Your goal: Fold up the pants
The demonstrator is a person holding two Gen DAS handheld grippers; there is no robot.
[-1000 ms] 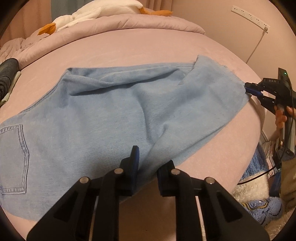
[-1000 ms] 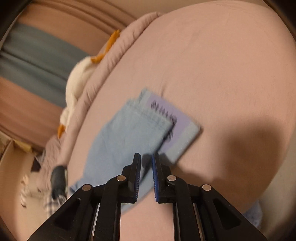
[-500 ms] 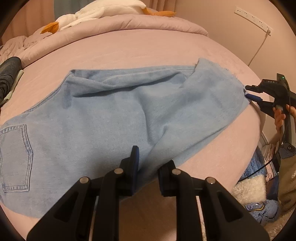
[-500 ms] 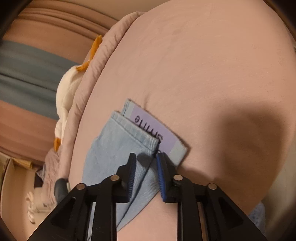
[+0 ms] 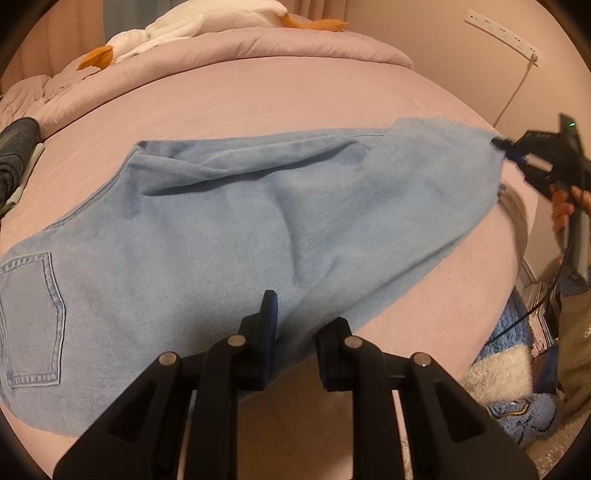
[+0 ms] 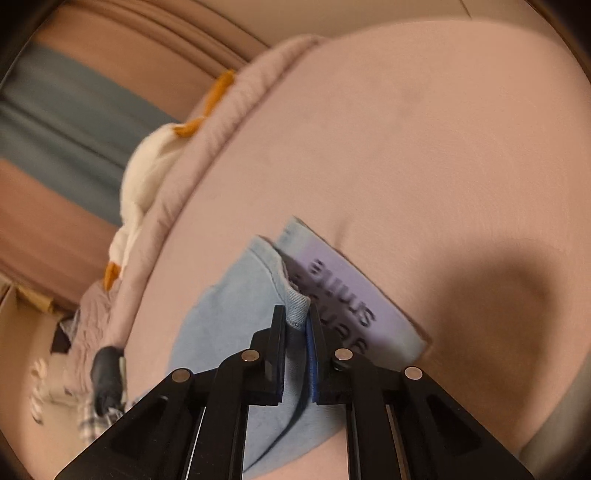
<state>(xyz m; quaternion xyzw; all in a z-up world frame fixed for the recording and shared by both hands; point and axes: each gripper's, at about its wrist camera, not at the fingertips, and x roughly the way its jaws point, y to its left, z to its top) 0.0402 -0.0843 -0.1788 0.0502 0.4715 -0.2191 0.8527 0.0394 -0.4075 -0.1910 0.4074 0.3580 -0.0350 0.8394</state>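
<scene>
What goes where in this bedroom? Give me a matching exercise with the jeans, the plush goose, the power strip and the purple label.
Things:
1. jeans
2. plush goose
3. power strip
4. purple label

Places:
A. on the wall
B. on the denim, printed "smile"
C. spread on the pink sheet
D. on the rolled duvet

Pairs: 1-C, 2-D, 3-A, 4-B

Pink bed (image 5: pixel 295 96), jeans (image 5: pixel 221 229) spread across.
</scene>
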